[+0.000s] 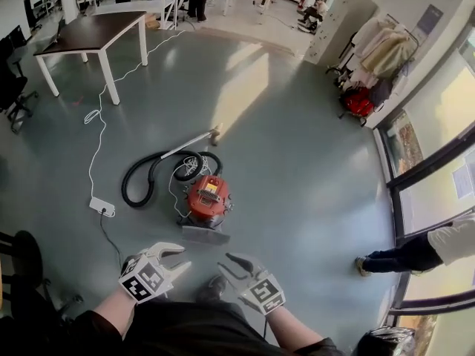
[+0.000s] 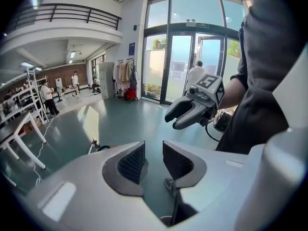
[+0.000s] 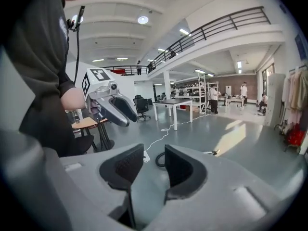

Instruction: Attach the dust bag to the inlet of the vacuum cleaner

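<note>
The red vacuum cleaner stands on the grey floor with its black hose coiled to its left and the wand pointing away. A flat grey part lies at its near side; I cannot tell whether it is the dust bag. My left gripper and right gripper hang side by side in the air, above and nearer than the vacuum, touching nothing. In the left gripper view the jaws stand apart and empty, with the right gripper beyond. The right gripper's jaws are also apart and empty.
A dark-topped table stands far left, and a white cable runs from it to a power strip. Black chairs sit at the left edge. A person's leg is at the right by the windows. A clothes rack stands far right.
</note>
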`<control>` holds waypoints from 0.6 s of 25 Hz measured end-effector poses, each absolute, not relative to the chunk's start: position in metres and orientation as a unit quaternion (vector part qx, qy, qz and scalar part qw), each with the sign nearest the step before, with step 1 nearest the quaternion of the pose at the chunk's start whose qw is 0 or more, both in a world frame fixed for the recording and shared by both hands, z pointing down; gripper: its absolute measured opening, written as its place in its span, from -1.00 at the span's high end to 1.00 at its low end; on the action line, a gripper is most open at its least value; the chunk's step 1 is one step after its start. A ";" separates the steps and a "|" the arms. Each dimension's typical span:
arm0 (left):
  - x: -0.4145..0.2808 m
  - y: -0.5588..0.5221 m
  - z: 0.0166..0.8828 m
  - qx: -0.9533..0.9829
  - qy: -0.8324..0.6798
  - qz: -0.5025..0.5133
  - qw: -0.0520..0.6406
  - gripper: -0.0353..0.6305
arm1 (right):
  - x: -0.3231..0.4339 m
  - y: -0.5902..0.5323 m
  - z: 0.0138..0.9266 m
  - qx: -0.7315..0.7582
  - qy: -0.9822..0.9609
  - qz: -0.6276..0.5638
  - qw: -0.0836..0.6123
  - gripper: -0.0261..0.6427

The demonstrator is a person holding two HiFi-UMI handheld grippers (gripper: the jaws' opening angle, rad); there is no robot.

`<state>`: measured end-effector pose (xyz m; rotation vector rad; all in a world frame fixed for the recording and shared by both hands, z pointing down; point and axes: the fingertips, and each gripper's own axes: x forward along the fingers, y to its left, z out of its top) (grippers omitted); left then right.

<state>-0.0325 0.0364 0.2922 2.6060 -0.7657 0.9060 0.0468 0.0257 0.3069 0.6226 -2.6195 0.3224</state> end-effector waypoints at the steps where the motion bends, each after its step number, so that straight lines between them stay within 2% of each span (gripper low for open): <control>1: -0.037 0.042 0.289 0.904 -0.263 0.307 0.138 0.49 | 0.044 0.032 0.301 0.235 -0.943 0.110 0.211 0.53; 12: -0.088 0.116 0.263 0.941 -0.214 0.235 0.116 0.53 | -0.031 0.115 0.261 0.316 -0.926 0.101 0.179 0.55; 15: -0.095 0.128 0.252 0.946 -0.211 0.218 0.115 0.59 | -0.047 0.132 0.246 0.308 -0.932 0.094 0.170 0.64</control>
